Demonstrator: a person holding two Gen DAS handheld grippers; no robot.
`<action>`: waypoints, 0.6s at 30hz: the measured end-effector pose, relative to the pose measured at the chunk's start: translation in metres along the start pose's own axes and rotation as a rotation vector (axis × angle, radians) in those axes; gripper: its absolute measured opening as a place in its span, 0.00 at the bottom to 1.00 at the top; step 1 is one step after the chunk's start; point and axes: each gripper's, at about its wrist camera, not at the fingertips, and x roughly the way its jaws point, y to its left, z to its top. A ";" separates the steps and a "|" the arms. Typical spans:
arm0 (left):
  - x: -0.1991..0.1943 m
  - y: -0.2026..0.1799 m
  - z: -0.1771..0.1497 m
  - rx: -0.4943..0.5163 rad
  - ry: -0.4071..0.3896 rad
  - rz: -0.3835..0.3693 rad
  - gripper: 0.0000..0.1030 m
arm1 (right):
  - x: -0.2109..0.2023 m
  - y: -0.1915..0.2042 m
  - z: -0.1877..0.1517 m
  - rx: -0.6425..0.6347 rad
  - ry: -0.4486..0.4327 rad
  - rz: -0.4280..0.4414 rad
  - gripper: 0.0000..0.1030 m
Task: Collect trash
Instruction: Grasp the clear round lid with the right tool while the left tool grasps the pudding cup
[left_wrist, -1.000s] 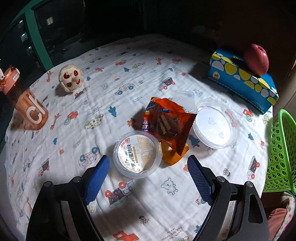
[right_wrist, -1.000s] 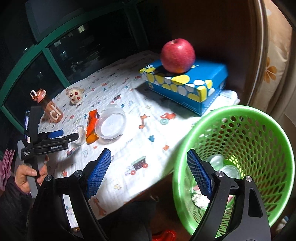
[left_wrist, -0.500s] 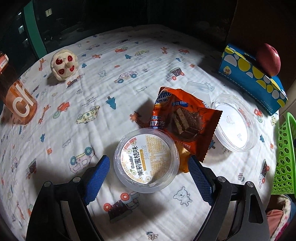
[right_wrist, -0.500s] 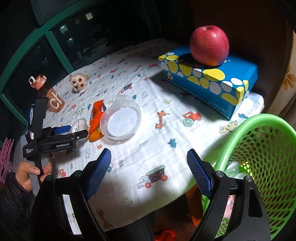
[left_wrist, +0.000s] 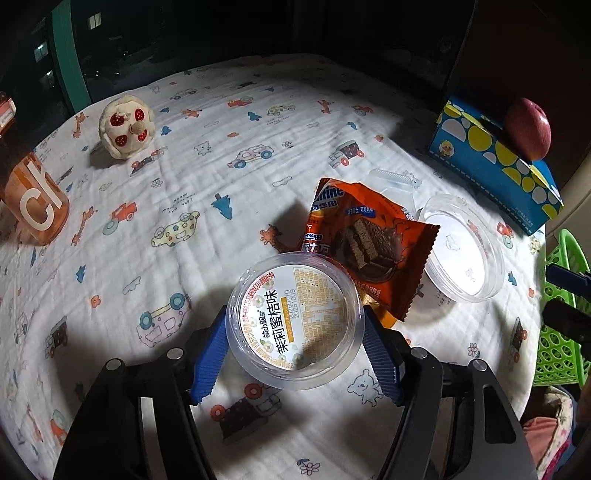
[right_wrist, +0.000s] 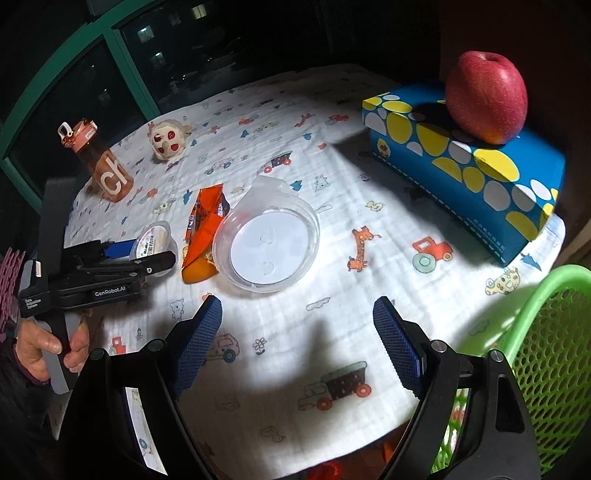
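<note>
A small clear plastic cup with a printed lid (left_wrist: 295, 319) sits between the blue pads of my left gripper (left_wrist: 291, 345), which is closed around it; both pads touch its sides. The cup also shows in the right wrist view (right_wrist: 153, 242). An orange chocolate-wafer wrapper (left_wrist: 373, 243) lies just behind it, partly under it. A clear round plastic container (left_wrist: 461, 251) lies to the right of the wrapper. My right gripper (right_wrist: 297, 336) is open and empty above the tablecloth, in front of the clear container (right_wrist: 267, 245). The green mesh basket (right_wrist: 546, 350) is at the right table edge.
A blue dotted tissue box (right_wrist: 469, 162) with a red apple (right_wrist: 485, 96) on it stands at the back right. An orange water bottle (right_wrist: 99, 166) and a small plush toy (right_wrist: 168, 140) stand at the far left. A thin clear lid (left_wrist: 393, 181) lies behind the wrapper.
My left gripper moved forward over the cup and its pads closed in onto the cup's sides. My right gripper swung left from over the basket to above the table.
</note>
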 end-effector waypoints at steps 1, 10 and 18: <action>-0.003 0.001 0.000 -0.002 -0.006 -0.003 0.64 | 0.004 0.003 0.002 -0.012 0.003 -0.001 0.81; -0.030 0.013 -0.001 -0.034 -0.049 -0.003 0.64 | 0.041 0.028 0.018 -0.125 0.038 -0.017 0.85; -0.037 0.021 -0.005 -0.042 -0.059 0.001 0.64 | 0.070 0.038 0.028 -0.185 0.074 -0.048 0.90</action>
